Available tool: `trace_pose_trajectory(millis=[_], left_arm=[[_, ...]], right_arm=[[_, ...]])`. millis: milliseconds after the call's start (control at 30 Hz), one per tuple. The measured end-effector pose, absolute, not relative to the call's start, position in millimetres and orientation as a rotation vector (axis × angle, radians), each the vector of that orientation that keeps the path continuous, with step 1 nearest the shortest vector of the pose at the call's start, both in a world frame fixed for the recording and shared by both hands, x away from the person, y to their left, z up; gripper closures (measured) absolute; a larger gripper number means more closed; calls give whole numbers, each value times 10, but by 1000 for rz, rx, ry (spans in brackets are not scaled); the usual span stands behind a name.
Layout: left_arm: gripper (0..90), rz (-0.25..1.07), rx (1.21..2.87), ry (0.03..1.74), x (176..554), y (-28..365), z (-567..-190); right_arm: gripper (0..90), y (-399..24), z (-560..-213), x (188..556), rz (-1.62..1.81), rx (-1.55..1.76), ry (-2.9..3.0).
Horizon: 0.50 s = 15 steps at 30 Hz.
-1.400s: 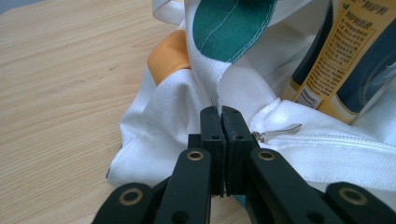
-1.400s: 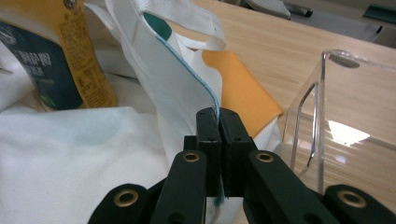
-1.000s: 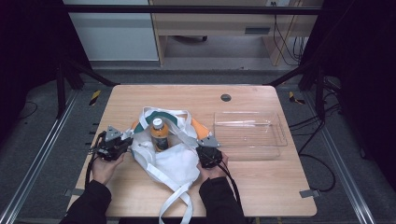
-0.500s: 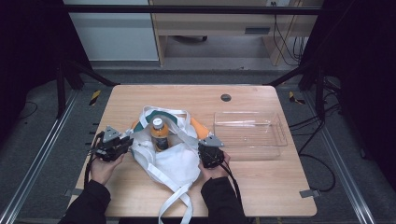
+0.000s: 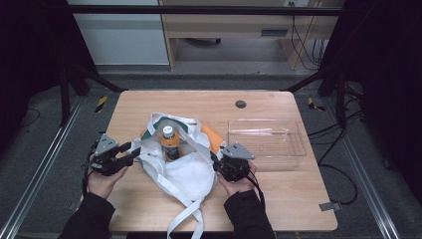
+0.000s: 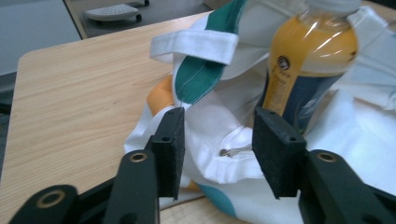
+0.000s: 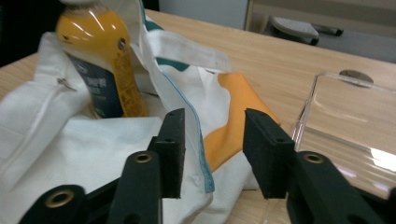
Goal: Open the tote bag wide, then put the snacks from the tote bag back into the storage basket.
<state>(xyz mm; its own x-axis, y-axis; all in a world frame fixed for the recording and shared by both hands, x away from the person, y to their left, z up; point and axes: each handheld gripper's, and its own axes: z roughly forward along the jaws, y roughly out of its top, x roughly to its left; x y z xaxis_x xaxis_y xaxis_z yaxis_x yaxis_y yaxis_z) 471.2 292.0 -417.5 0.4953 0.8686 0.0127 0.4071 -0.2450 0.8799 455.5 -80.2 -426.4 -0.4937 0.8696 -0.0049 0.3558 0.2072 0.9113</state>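
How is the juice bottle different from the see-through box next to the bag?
The bottle stands upright inside the white cloth bag; the clear box lies flat on the bare table, to the right of the bag. The bottle holds orange drink and has a dark label; the box has nothing in it and no label. The bottle is tall and narrow; the box is wide and shallow. Both are see-through.
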Motion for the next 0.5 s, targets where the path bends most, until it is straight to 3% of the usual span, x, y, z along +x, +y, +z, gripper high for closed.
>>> trace_pose_trajectory(millis=[500], left_arm=[[431, 618, 1832, 993, 4593, 2783, -4023]], right_arm=[[394, -1260, -4236, 4280, 1310, 1103, 1951]])
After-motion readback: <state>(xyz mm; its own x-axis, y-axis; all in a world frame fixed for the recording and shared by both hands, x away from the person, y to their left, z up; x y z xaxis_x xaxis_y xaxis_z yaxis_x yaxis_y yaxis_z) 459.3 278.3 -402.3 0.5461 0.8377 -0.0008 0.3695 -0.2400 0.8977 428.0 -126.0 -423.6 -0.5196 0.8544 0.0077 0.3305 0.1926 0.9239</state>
